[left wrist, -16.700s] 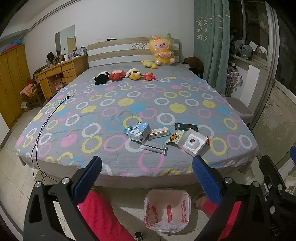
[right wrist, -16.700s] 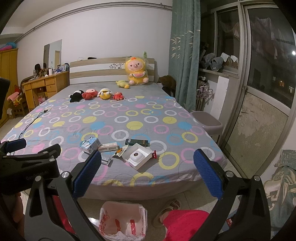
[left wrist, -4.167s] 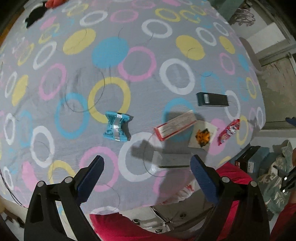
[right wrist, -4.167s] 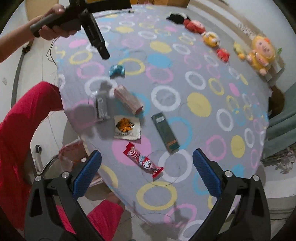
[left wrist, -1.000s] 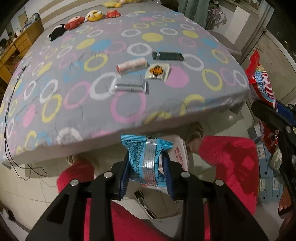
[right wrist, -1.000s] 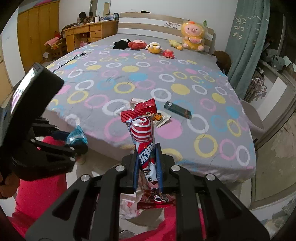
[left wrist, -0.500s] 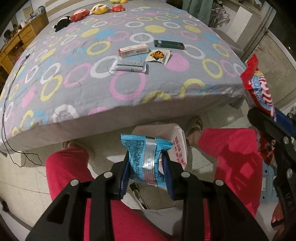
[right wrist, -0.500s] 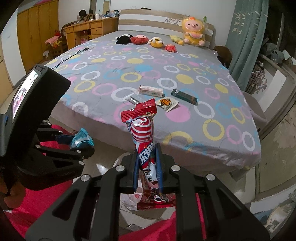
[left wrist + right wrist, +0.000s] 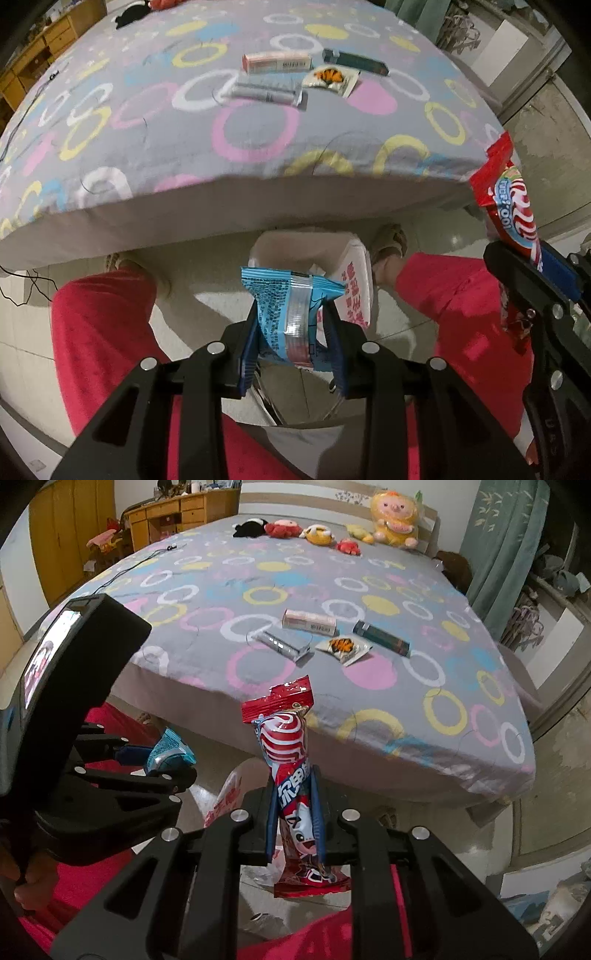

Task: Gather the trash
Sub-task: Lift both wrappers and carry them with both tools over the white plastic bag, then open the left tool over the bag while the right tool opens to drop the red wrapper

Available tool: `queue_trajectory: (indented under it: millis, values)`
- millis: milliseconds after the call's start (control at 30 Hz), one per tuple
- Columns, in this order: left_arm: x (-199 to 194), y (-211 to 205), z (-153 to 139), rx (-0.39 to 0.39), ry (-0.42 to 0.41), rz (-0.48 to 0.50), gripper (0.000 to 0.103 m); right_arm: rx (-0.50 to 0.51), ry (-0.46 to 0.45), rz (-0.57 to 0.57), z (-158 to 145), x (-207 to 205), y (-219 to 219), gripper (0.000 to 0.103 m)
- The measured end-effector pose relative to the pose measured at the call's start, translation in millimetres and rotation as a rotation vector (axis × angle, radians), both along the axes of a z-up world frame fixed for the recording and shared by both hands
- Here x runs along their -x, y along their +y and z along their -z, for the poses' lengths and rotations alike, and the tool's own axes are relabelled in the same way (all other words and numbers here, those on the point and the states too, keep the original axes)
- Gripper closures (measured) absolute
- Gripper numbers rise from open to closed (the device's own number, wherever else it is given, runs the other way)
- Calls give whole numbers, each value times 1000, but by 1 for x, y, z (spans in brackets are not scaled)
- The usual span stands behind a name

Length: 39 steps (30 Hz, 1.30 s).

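My left gripper (image 9: pixel 291 325) is shut on a blue snack wrapper (image 9: pixel 286 306), held above the white trash bag (image 9: pixel 351 266) on the floor below the bed's front edge. My right gripper (image 9: pixel 295 805) is shut on a red and white candy wrapper (image 9: pixel 286 749), upright, also near the bag (image 9: pixel 225 797). The candy wrapper shows at the right of the left wrist view (image 9: pixel 511 206). The blue wrapper shows at the left of the right wrist view (image 9: pixel 170 753). On the bed lie a pink box (image 9: pixel 275 62), a dark green box (image 9: pixel 354 62), a silver packet (image 9: pixel 267 90) and an orange-print packet (image 9: pixel 332 78).
The bed (image 9: pixel 258 587) with a ring-patterned grey cover fills the view ahead. Plush toys (image 9: pixel 317 531) sit near the headboard. The person's red-clad legs (image 9: pixel 99 325) flank the bag. A wooden desk (image 9: pixel 173 517) stands at the left, a curtain (image 9: pixel 498 546) at the right.
Both grippers have dropped lower and closer to the bag, each still holding its wrapper. The bed's edge has risen in both views.
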<state>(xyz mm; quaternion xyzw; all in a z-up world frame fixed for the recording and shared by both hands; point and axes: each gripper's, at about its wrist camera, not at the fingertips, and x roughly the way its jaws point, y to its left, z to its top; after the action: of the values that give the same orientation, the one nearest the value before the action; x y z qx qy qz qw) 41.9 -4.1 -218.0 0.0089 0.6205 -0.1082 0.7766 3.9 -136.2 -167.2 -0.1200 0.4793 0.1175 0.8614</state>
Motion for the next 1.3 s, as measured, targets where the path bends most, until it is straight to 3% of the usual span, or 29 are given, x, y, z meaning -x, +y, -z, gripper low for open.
queue_trajectory:
  millis: [733,1300]
  values:
    - [-25,-11,91,-21,190,-7,71,-6,152,16,73,-40,0,87]
    - [-41,-11,165,-14,349,-61,71,-17,323,91,153,-63,-9,87]
